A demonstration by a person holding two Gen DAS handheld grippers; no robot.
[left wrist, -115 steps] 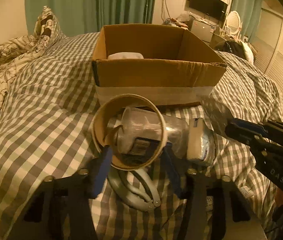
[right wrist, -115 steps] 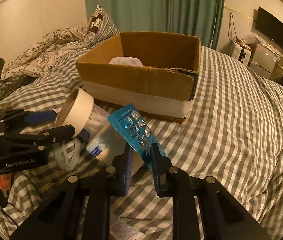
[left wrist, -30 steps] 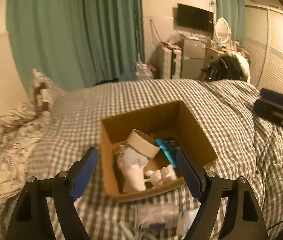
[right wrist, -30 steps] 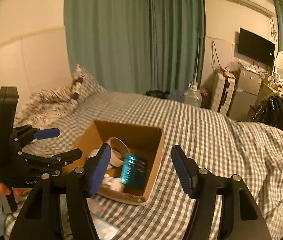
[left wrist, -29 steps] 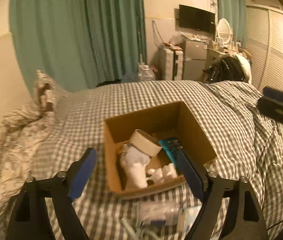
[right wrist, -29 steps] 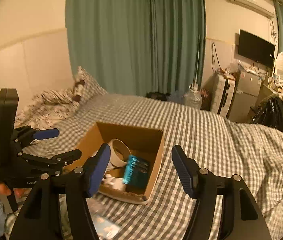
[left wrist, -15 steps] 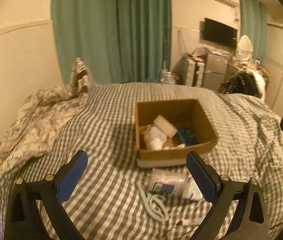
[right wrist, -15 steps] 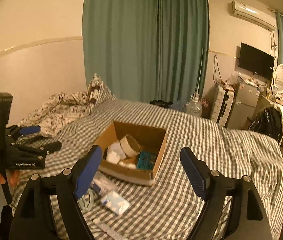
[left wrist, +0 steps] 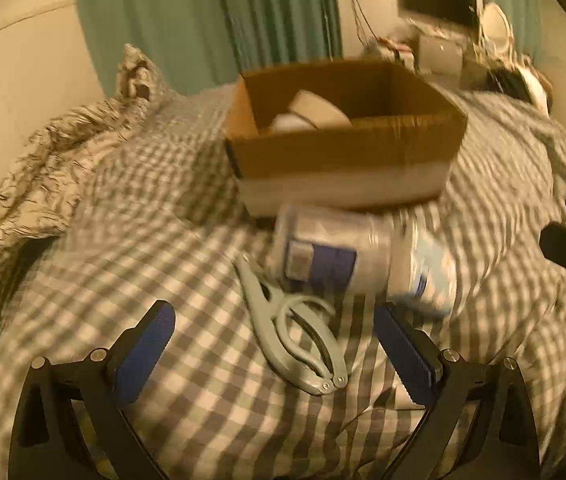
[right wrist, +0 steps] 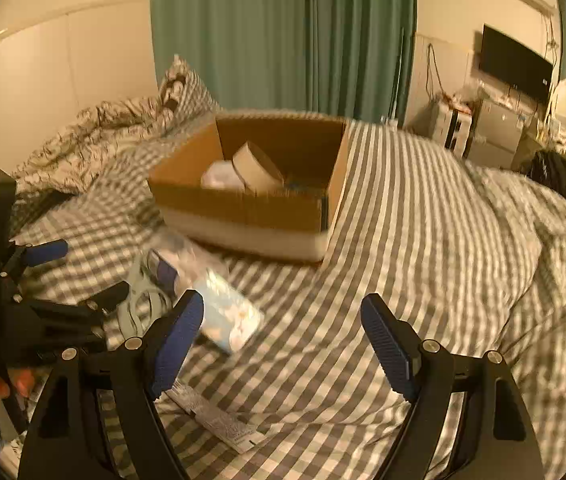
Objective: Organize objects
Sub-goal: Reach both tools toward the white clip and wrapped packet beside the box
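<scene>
Left tongs [left wrist: 275,344]: spread wide and empty, low over the bed [left wrist: 187,396], with the grey clip [left wrist: 295,328] lying between the two pads.
Right tongs [right wrist: 283,340]: also spread wide and empty, over bare checked cover; the soft pack [right wrist: 227,316] lies just beside the left pad, at about 10 o'clock.
Where the things are: clip, clear wrapped pack [left wrist: 331,252] and soft pack all lie on the bed in front of the cardboard box [left wrist: 343,152], at its 6 o'clock side.
Handling, clip: it looks like stiff, light plastic; I would take it across the narrow nose or the two handles together, since the loops may slip.
Handling, wrapped pack: the film looks smooth and the body round, so it may roll; a hold across the middle seems safest.
Handling, soft pack: probably squashy; take it gently at one edge.
Left view only: the clip complete, and the dark label on the pack.
Right view only: the tape roll [right wrist: 257,168] leaning inside the box, and a flat paper strip [right wrist: 215,420] near the bed edge.
</scene>
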